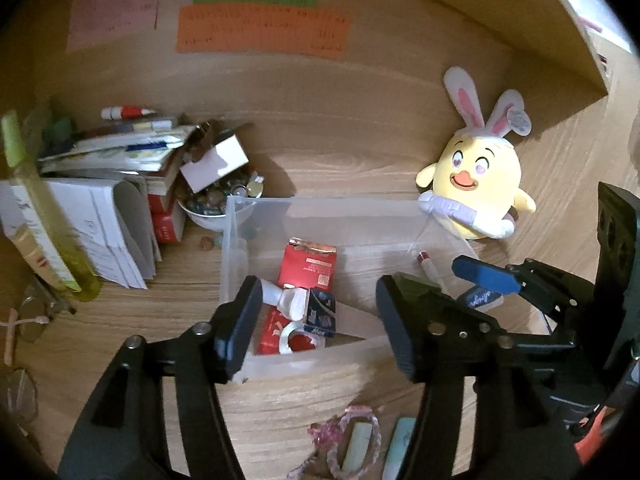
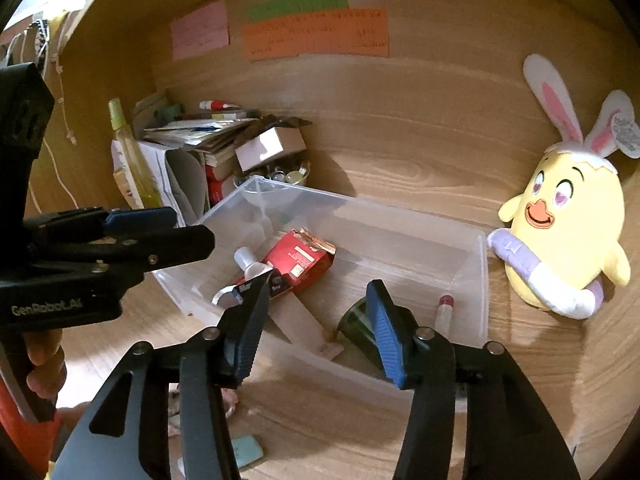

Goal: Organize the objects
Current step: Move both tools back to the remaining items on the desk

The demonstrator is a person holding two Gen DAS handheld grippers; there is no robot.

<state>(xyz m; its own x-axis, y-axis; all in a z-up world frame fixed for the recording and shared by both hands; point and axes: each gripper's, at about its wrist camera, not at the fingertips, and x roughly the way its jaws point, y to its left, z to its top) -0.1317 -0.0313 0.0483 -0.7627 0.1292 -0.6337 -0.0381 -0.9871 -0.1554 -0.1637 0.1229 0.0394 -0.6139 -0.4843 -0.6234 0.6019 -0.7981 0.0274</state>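
Left gripper (image 1: 316,320) and right gripper (image 2: 316,328): fingers spread wide, holding nothing, both poised over the clear bin (image 2: 482,280) on the worktop (image 1: 280,404). Red carton (image 2: 300,260) lies in the bin, just beyond the fingertips.

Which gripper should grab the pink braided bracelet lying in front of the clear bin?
Left. The pink braided bracelet lies just below the open left gripper; the right gripper hovers over the clear plastic bin.

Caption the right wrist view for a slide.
Open right gripper hovering over a clear bin holding a red box, beside a plush chick.
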